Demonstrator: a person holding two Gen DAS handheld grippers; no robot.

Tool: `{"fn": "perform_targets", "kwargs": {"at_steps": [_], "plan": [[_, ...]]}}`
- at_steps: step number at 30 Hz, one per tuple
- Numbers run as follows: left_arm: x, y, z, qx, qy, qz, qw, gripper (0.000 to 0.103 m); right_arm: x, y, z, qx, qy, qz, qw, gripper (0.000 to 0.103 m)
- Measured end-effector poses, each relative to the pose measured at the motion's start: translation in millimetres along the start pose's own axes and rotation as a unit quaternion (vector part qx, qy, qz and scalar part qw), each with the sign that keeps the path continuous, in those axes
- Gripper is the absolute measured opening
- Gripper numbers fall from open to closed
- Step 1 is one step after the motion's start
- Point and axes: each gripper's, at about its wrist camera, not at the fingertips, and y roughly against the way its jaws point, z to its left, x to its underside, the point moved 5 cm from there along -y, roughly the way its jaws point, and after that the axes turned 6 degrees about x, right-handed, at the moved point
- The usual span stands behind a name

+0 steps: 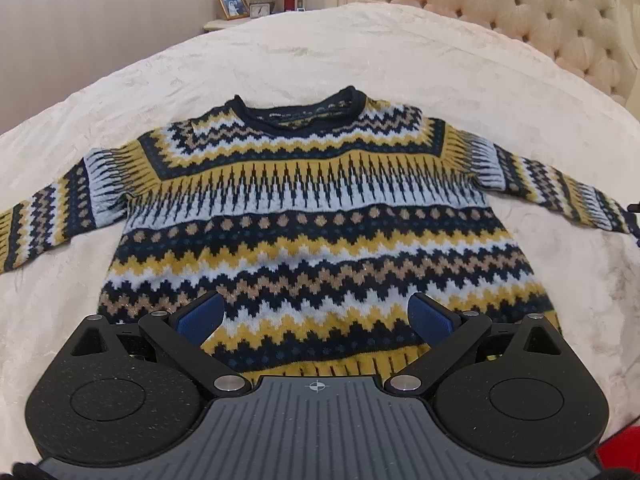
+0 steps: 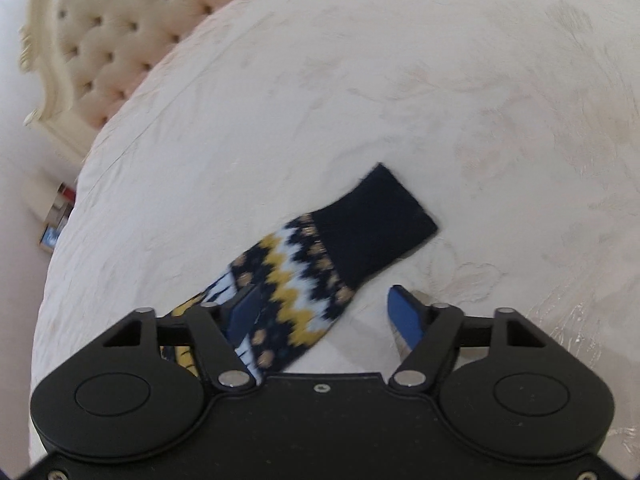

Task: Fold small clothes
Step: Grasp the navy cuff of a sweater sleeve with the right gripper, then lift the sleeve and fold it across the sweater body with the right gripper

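Patterned sweater (image 1: 316, 216) spread flat on a cream bedspread (image 1: 320, 52), with 2 hand-held grippers above it.

Left wrist view: the left gripper (image 1: 316, 316) points toward the neckline from the lower centre of the frame, over the hem, its blue pads (image 1: 202, 318) spread wide and holding nothing; both sleeves extend to the frame edges. Right wrist view: the right gripper (image 2: 326, 314) is angled down at 1 sleeve (image 2: 320, 268), jaws wide, with its left pad over the patterned knit, its right pad over bare bedspread, and the dark cuff (image 2: 376, 220) beyond the fingertips at centre frame.
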Motion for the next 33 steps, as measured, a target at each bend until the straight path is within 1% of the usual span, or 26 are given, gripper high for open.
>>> {"fn": "perform_targets", "kwargs": {"at_steps": [1, 2, 4, 8, 9, 10, 16, 19, 22, 27, 30, 33], "plan": [[0.8, -1.8, -0.3, 0.0, 0.0, 0.003, 1.0, 0.1, -0.1, -2.8, -3.1, 0.0, -0.009, 0.003, 1.0, 0.059], [1.5, -3.7, -0.3, 0.0, 0.0, 0.006, 1.0, 0.1, 0.3, -5.6, -5.7, -0.004, -0.014, 0.009, 1.0, 0.055], [2.9, -6.2, 0.1, -0.001, 0.0, 0.01, 1.0, 0.1, -0.5, -10.6, -8.9, -0.004, -0.023, 0.01, 1.0, 0.043], [5.9, -9.4, 2.8, -0.005, -0.001, 0.016, 0.9999, 0.1, -4.5, -13.5, -7.4, -0.024, -0.032, 0.005, 0.999, 0.03], [6.3, -10.1, 3.8, -0.006, -0.001, 0.018, 0.9998, 0.1, -5.8, -12.5, -5.6, -0.027, -0.032, 0.001, 0.999, 0.017], [6.9, -10.5, 5.1, -0.007, 0.0, 0.019, 0.9998, 0.1, -7.2, -10.1, -2.8, -0.026, -0.028, -0.006, 0.999, 0.014], [9.5, -10.8, 12.3, -0.007, 0.009, 0.022, 0.9997, 0.1, -15.5, 13.1, 33.5, -0.047, 0.029, -0.037, 0.998, 0.013], [11.5, -9.6, 14.3, -0.005, 0.009, 0.022, 0.9997, 0.1, -17.7, 29.2, 66.7, -0.073, 0.064, -0.046, 0.994, 0.013], [13.4, -6.5, 17.1, 0.0, 0.01, 0.02, 0.9998, 0.1, -14.0, 47.7, 108.6, -0.105, 0.102, -0.051, 0.988, 0.013], [18.4, -0.9, 25.9, 0.005, 0.015, 0.016, 0.9998, 0.1, 8.1, 76.6, 188.5, -0.161, 0.168, -0.052, 0.971, 0.013], [22.3, 2.1, 36.1, 0.006, 0.02, 0.015, 0.9997, 0.1, 32.2, 90.5, 240.0, -0.197, 0.209, -0.045, 0.957, 0.013], [26.2, 6.0, 48.6, 0.005, 0.027, 0.014, 0.9995, 0.1, 61.6, 99.8, 280.4, -0.232, 0.239, -0.033, 0.942, 0.013]]}}
